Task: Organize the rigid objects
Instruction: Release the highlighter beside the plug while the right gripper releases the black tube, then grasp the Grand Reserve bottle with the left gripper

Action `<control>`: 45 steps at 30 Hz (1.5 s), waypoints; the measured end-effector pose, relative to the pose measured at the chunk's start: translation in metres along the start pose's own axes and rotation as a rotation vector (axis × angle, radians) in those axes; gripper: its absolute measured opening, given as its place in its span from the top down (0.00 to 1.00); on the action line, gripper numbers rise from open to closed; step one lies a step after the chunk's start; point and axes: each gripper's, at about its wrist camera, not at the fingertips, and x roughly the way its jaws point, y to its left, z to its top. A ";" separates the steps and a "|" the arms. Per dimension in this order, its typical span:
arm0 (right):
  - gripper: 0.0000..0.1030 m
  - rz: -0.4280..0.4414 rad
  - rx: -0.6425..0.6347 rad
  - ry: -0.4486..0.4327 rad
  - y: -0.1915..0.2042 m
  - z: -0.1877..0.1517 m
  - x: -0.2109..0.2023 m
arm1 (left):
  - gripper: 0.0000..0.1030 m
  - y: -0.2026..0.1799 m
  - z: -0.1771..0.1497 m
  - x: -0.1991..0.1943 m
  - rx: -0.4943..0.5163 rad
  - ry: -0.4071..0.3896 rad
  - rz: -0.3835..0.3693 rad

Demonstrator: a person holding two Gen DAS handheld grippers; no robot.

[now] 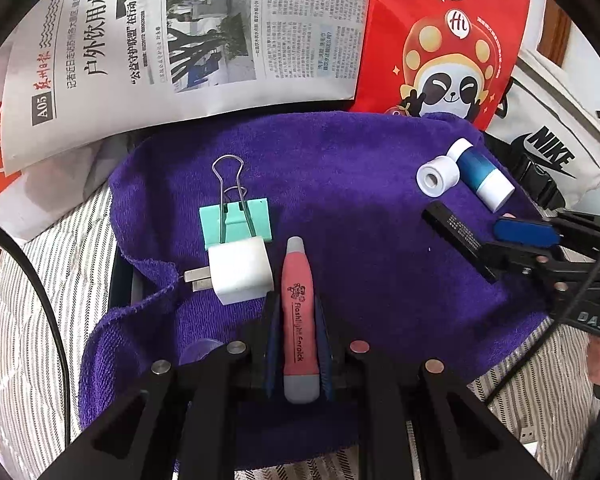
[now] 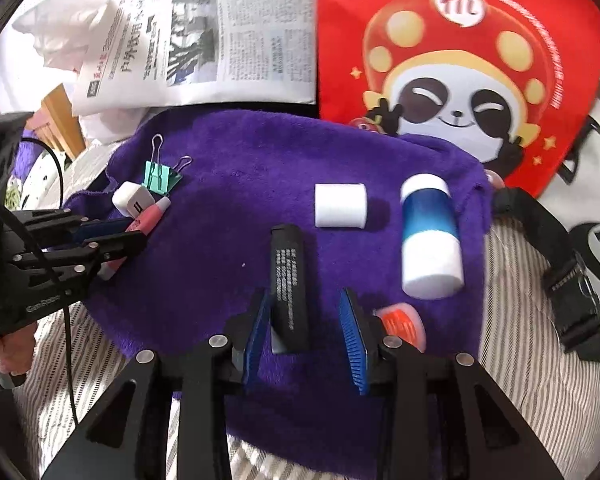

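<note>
Left gripper (image 1: pixel 298 344): jaws clamped on the pink flashlight earpick (image 1: pixel 299 312), tip toward 12 o'clock, resting on the purple towel (image 1: pixel 340 184). At its 10 o'clock, touching or nearly so, a white USB charger plug (image 1: pixel 240 270); beyond that, a mint binder clip (image 1: pixel 236 222).

Right gripper (image 2: pixel 306 332): jaws parted, pads clear of the black rectangular stick (image 2: pixel 290 292) lying between them on the towel. Looks like a release. To finish it well, judge best to draw straight back along the stick's axis so neither blue pad drags it.

Farther out at 1 o'clock: a white cylinder (image 2: pixel 341 205), then a blue-and-white bottle (image 2: pixel 430 236) on its side, near the towel's right edge. An orange item (image 2: pixel 400 326) sits at the right jaw's 3 o'clock, unclear what.

Open room: towel centre is bare between the two clusters. A newspaper (image 1: pixel 180 32) and red panda bag (image 2: pixel 460 60) border the far edge.
</note>
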 end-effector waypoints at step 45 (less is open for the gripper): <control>0.63 -0.077 0.283 -0.120 -0.010 -0.173 -0.136 | 0.63 -0.097 -0.099 -0.056 0.107 0.027 0.004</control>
